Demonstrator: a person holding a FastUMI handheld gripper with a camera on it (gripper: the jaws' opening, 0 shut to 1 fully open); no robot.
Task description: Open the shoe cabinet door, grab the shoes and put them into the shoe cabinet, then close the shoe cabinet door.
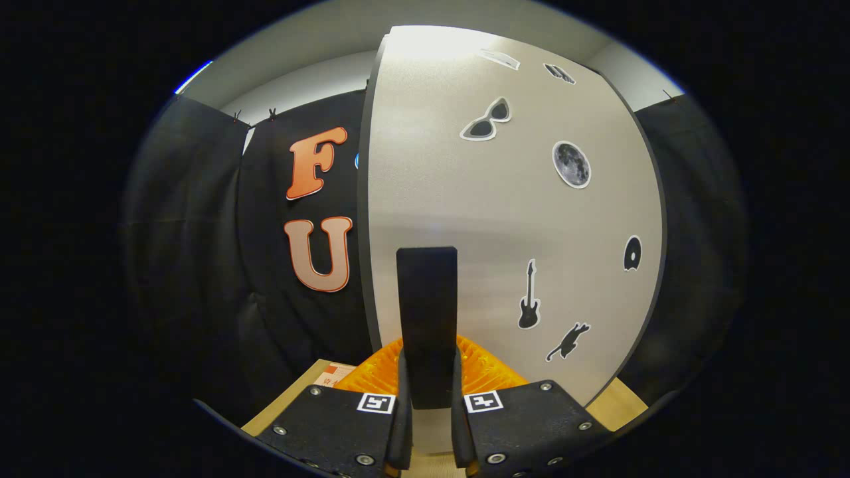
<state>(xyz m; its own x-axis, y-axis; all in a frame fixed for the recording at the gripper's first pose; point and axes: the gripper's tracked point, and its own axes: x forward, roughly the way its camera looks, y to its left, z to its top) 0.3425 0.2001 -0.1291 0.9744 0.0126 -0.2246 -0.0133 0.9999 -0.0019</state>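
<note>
So the gripper (428, 372) is clamped on the black door handle (427, 312), a vertical bar running straight up between its fingers. The shoe cabinet door (505, 219) stands dead ahead, handle near its left edge, so it probably swings from the right.

I see overhead light glaring off the top of the cabinet door (505, 199), washing it pale; lower down it dims. Fisheye bends its edges strongly. Focus looks sharp, the surrounding cloth murky.
</note>
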